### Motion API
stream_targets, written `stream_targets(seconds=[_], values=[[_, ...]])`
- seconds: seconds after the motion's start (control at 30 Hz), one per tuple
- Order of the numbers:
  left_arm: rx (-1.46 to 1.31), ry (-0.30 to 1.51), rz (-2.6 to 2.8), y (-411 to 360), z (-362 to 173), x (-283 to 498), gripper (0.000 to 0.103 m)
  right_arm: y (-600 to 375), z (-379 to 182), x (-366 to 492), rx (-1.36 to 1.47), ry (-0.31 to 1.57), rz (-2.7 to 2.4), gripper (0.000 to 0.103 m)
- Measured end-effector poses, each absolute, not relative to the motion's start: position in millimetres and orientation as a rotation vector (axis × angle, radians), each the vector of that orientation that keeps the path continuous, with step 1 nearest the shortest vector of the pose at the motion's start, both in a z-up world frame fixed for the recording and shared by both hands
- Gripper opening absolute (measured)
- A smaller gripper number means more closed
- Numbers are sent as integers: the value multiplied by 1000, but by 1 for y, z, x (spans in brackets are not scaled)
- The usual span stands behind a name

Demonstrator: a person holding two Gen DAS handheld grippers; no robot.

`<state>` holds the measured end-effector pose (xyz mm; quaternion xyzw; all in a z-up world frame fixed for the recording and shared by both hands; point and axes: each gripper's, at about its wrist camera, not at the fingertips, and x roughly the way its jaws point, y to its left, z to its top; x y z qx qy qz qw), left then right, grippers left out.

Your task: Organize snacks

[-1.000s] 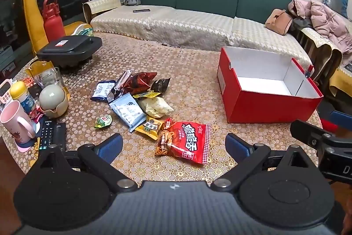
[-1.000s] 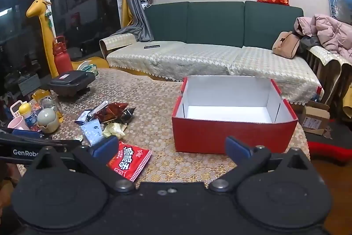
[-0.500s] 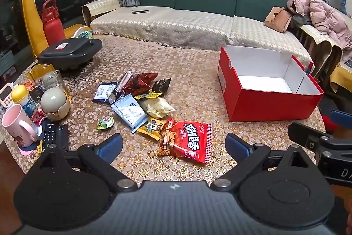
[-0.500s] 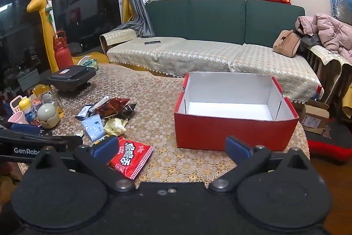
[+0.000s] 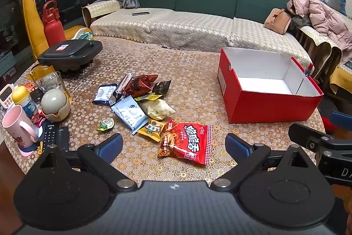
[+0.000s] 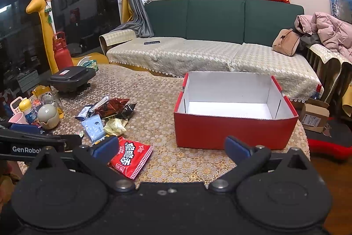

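Snacks (image 5: 140,107): loose heap of small packets on the round table (image 5: 193,80), left of centre, well apart from the red box (image 5: 268,107).

- Red snack bag (image 5: 187,142), large, white lettering, lies flat nearest the table's front edge, apart from the heap's core; in the right wrist view (image 6: 132,155) it sits just ahead of that gripper's left finger.
- Yellow packet (image 5: 153,128), touching the red bag's left edge.
- Pale blue packet (image 5: 129,112), flat, beside a cream crinkled packet (image 5: 157,109).
- Dark red foil bag (image 5: 140,84), with a black packet (image 5: 161,86) to its right and a blue-and-white packet (image 5: 103,93) at left.
- Small green sweet (image 5: 105,124), alone, left of the blue packet.

Red box: open top, white inside, nothing visible in it; stands on the table's right side, near the sofa (image 5: 198,14).

Left gripper (image 5: 173,143): fingers spread wide, holding nothing, hovering above the table's near edge with the red bag between the pads.

Right gripper (image 6: 171,147): fingers spread wide, holding nothing, facing the box's long red wall.

Also on the table, far left: pink mug (image 5: 18,122), black remote (image 5: 54,136), black appliance (image 5: 70,54).
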<state>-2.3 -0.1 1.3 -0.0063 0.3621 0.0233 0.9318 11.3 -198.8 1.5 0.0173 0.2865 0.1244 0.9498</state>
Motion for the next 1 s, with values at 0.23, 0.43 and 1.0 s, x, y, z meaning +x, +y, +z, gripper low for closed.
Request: stream_targets(seconds=[0.23, 0.43, 1.0], values=[[-15, 742, 42, 0, 3, -2, 100, -199, 1, 11, 36, 582, 254, 102], [-15, 740, 38, -1, 4, -2, 100, -199, 2, 11, 36, 580, 255, 101], [-21, 736, 36, -2, 4, -1, 100, -200, 4, 11, 35, 578, 258, 101]])
